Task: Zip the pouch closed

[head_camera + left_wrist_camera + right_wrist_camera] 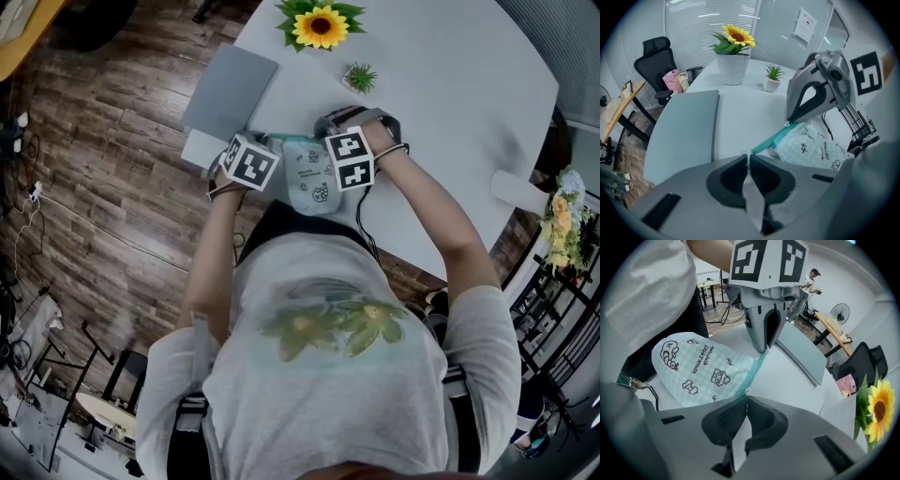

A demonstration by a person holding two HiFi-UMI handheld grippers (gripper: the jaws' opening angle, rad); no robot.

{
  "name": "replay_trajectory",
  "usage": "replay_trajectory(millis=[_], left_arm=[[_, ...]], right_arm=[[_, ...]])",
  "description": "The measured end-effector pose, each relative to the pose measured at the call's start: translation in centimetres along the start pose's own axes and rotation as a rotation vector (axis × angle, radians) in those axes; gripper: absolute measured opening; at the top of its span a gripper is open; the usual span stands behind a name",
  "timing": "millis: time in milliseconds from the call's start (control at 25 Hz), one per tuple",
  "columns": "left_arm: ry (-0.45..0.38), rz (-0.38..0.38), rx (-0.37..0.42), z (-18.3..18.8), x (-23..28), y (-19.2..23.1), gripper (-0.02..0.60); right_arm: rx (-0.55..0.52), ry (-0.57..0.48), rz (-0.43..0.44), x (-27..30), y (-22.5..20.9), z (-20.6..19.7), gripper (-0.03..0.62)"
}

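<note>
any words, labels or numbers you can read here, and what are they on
No text here can be read with certainty.
Pouch: two short lines of dark print beside small drawings, too small and warped to read.
Sheet on the glass wall: lines of print, too small to read.
Marker cubes: black and white square patterns only, no letters or digits.
</note>
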State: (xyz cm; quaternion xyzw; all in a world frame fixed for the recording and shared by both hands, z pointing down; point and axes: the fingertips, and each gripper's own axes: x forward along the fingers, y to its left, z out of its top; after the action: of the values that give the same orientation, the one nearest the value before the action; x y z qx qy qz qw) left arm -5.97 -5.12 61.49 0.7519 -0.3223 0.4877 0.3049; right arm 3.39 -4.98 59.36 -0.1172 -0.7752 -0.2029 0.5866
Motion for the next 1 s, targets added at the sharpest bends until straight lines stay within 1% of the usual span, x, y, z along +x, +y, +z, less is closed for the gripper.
replay_trajectory(millis=[200, 440, 680, 1000], left_arm=[[0.008, 0.001, 0.013, -0.02, 0.01, 0.09, 0.026], [0.035, -0.004, 0.044, -0.10, 0.11, -0.01, 0.026], [0.043, 0.000, 0.052, -0.13, 0.08, -0.06, 0.026], [0.038, 0.002, 0.054, -0.06, 0.12, 0.01, 0.026]], right_arm=[[0.020, -0.007, -0.027, -0.10, 0.10, -0.15, 0.018], [0.032, 0.000, -0.034, -0.07, 0.39, -0.51, 0.018], [0.032, -0.011, -0.065, 0.04, 0.35, -0.57, 0.018], [0.037, -0.007, -0.054, -0.16, 0.33, -0.87, 0.018]])
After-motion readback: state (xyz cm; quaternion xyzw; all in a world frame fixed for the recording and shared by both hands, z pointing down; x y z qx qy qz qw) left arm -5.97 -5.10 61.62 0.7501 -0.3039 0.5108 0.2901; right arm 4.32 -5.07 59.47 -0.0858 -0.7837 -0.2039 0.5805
